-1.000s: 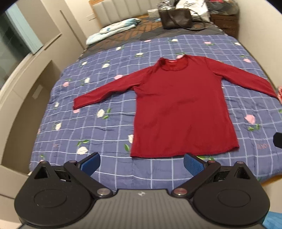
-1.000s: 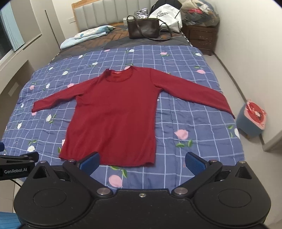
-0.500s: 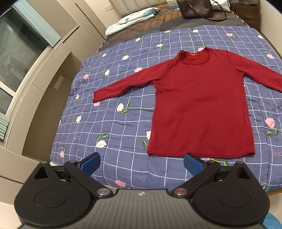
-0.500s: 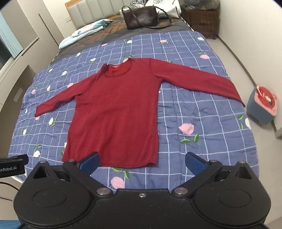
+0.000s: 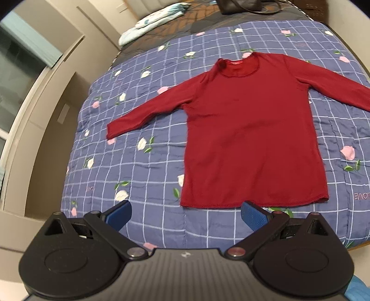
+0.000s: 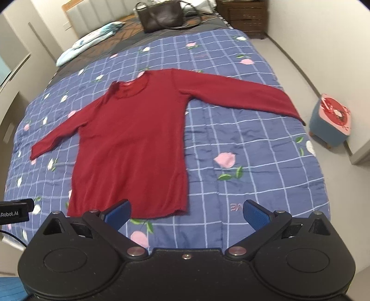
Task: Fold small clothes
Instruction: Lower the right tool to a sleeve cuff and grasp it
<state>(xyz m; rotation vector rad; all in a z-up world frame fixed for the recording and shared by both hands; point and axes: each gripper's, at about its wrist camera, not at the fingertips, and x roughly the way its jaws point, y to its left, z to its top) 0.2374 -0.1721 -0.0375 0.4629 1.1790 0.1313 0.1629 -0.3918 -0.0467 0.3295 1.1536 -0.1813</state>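
**Hovering over a spread shirt, both grippers empty**

From the left wrist, I am holding my left gripper (image 5: pixel 186 216) wide apart with nothing between its blue pads, above the near edge of the bed. The red shirt (image 5: pixel 252 129) is lying flat on the blue checked quilt (image 5: pixel 138 176), collar far, hem near, sleeves stretched out to either side. I judge it is laid out this way so each sleeve can be folded inward over the body. The hem is sitting just beyond my pads, so it looks like the closest edge to take. The left sleeve (image 5: pixel 150 111) is ending well short of the quilt's left border, leaving bare quilt all around its cuff for coming in low.

From the right wrist, I am keeping my right gripper (image 6: pixel 186 214) equally spread and gripping nothing. Its left pad is overlapping the hem in this view; whether it is touching the cloth, I cannot tell. The right sleeve (image 6: pixel 242 95) is reaching to the quilt's right side, its cuff at or just over the drop, so there is less room there. A small stool (image 6: pixel 330 122) is standing on the floor beyond, apart from the bed. A brown handbag (image 6: pixel 161 16) and a pillow (image 6: pixel 92 44) are lying at the far end, well clear of the shirt.
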